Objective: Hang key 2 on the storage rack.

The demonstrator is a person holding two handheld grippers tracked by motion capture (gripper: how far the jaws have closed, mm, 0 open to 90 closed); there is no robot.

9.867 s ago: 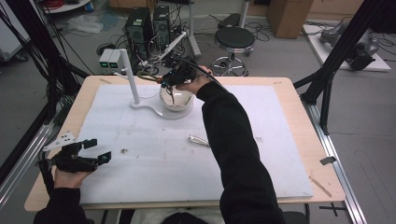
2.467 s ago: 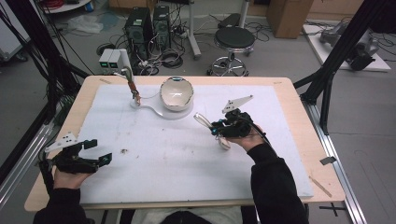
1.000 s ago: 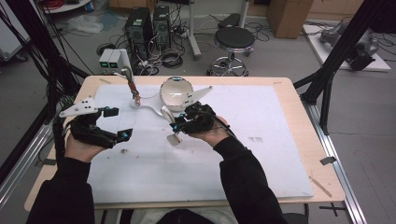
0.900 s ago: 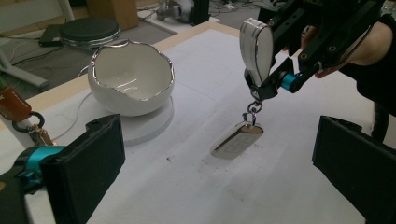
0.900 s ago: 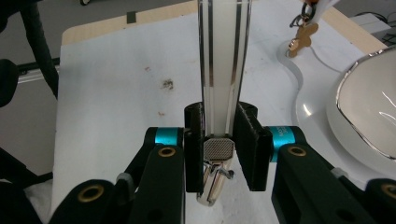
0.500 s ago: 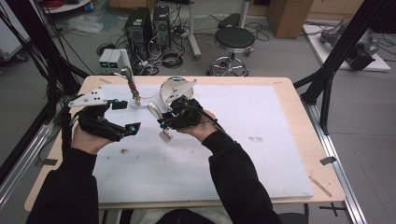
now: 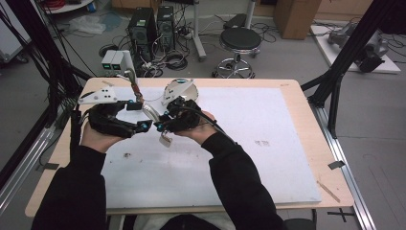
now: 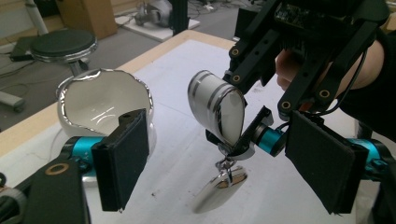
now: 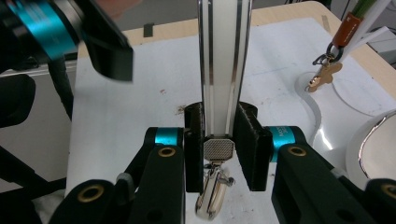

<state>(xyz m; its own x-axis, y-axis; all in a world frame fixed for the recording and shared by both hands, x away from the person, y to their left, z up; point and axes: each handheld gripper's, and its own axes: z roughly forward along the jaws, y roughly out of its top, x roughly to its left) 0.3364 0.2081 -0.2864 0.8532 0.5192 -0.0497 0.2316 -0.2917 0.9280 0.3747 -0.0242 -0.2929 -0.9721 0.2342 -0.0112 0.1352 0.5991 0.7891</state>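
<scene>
Meeting over the far left part of the tabletop [image 7: 287, 143], the two hands face each other, both forearms in black sleeves rising from the near edge and angling inward. The right gripper [image 7: 165, 125] is clenched on a white strap with silver stripes [image 9: 222, 60], its pads pinching the strap just above a small metal clasp [image 9: 218, 150] from which a shiny tag [image 8: 219, 189] dangles. The strap is held off the mat, curling up and over in the left gripper view. The left gripper [image 7: 141, 115] points toward it, its jaws released and just now narrowing, one pad [image 8: 121, 163] on each side of the strap without touching it. A white bowl with a silver rim [image 8: 100, 100] stands near the far edge, just behind the grippers.
</scene>
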